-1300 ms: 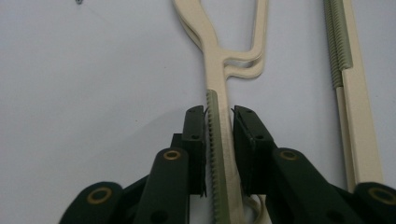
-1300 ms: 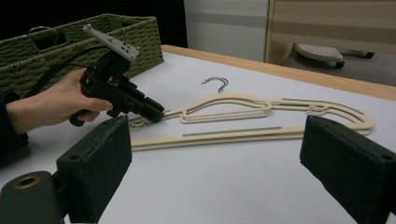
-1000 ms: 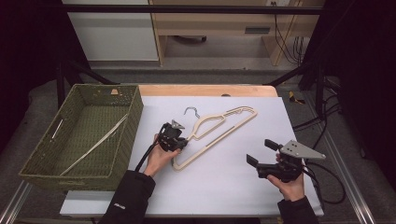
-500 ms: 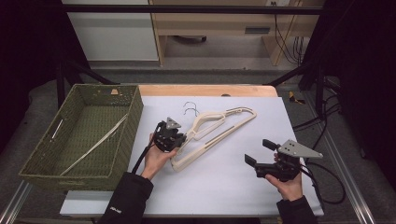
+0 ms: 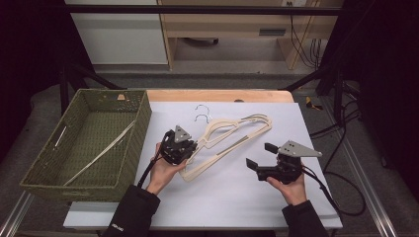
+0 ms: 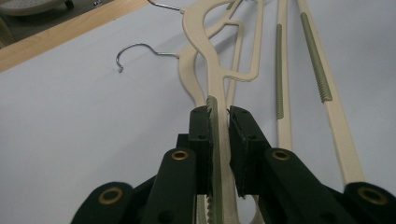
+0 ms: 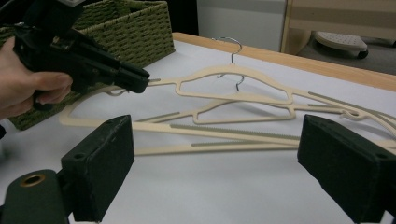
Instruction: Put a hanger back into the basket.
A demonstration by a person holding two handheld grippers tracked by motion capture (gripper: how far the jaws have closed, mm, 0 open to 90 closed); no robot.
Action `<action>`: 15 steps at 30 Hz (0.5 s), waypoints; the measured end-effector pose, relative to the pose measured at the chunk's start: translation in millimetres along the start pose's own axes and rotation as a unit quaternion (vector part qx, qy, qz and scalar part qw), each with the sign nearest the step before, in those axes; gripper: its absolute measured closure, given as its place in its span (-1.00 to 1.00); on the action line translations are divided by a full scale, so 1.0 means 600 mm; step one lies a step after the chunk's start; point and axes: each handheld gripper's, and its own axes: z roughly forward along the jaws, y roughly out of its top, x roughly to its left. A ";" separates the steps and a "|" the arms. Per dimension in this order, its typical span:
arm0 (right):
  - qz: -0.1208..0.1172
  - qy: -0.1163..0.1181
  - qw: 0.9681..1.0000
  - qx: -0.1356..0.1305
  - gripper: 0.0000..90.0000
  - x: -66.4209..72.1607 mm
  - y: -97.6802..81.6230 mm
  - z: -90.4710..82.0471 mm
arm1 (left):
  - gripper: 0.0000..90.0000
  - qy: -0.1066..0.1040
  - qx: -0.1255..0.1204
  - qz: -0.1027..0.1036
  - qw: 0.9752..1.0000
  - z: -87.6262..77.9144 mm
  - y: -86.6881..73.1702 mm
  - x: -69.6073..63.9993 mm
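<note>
Cream plastic, thin and probably light, the upper hanger sits pinched at its shoulder by the left gripper, while the right gripper gapes empty.

In the left gripper view, the shoulder of the upper cream plastic hanger is covered where it passes between the black pads of the left gripper, and its lower end is cut off by the bottom edge. Beside it, the bars of the lower cream hanger are cut off by the top edge.
</note>
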 end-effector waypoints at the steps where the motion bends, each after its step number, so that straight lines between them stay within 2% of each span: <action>1: -0.002 0.002 1.000 -0.002 -0.74 0.000 0.004 0.007 | 0.77 0.001 -0.005 0.001 1.000 -0.004 0.000 -0.002; 5: -0.001 0.008 1.000 -0.002 -0.73 0.003 0.016 0.030 | 0.77 0.004 -0.015 0.007 1.000 -0.016 0.000 -0.005; 6: 0.001 0.010 1.000 -0.002 -0.72 0.006 0.025 0.046 | 0.77 0.005 -0.021 0.009 1.000 -0.024 0.000 -0.007; 10: 0.005 0.016 1.000 -0.004 -0.68 0.009 0.040 0.077 | 0.77 0.006 -0.027 0.014 1.000 -0.033 -0.001 -0.011; 11: 0.005 0.016 1.000 -0.004 -0.68 0.009 0.040 0.077 | 0.77 0.006 -0.024 0.020 0.999 -0.036 -0.001 -0.012; 12: 0.011 0.017 1.000 -0.004 -0.67 0.009 0.046 0.094 | 0.77 0.008 -0.029 0.017 0.999 -0.036 -0.001 -0.015; 13: 0.011 0.017 1.000 -0.004 -0.67 0.009 0.046 0.094 | 0.77 0.009 -0.030 0.019 0.999 -0.037 -0.001 -0.017; 15: 0.019 0.015 1.000 -0.004 -0.65 0.007 0.053 0.120 | 0.77 0.013 -0.028 0.029 0.999 -0.039 -0.002 -0.022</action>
